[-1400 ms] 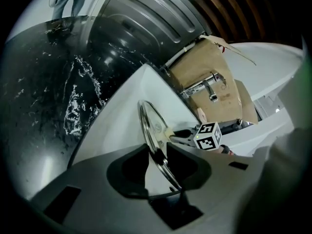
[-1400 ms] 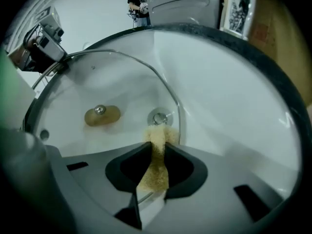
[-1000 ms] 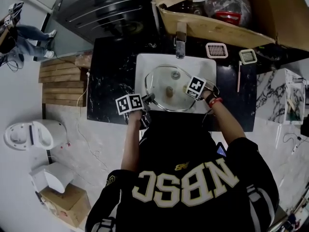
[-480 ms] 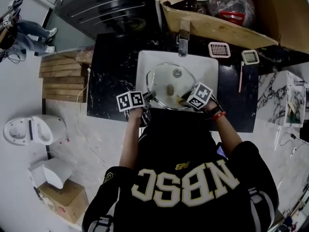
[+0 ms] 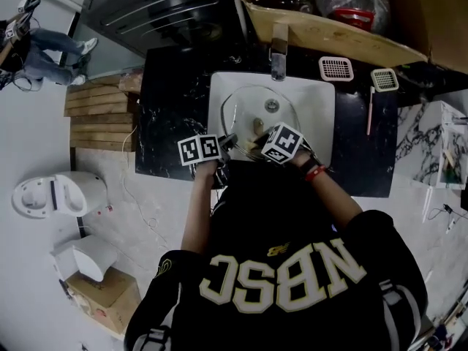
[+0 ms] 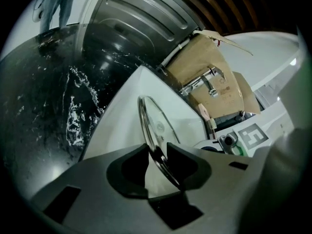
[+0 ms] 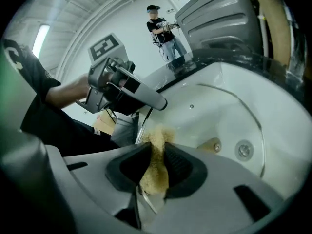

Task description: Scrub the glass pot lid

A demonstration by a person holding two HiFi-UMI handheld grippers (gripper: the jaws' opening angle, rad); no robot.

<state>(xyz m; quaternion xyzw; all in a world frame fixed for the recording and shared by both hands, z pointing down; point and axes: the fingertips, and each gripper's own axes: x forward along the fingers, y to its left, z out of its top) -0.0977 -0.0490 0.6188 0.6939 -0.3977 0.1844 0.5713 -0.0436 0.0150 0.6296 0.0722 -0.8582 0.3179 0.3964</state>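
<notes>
Since then, sponge slid leftward across lid

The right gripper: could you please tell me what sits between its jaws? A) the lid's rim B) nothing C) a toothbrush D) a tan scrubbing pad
D: the right gripper view shows the right gripper pinching a tan scrubbing pad between its jaws.

Glass pot lid, metal-rimmed, tilted in sink, tan scrubber seemingly against it
</notes>
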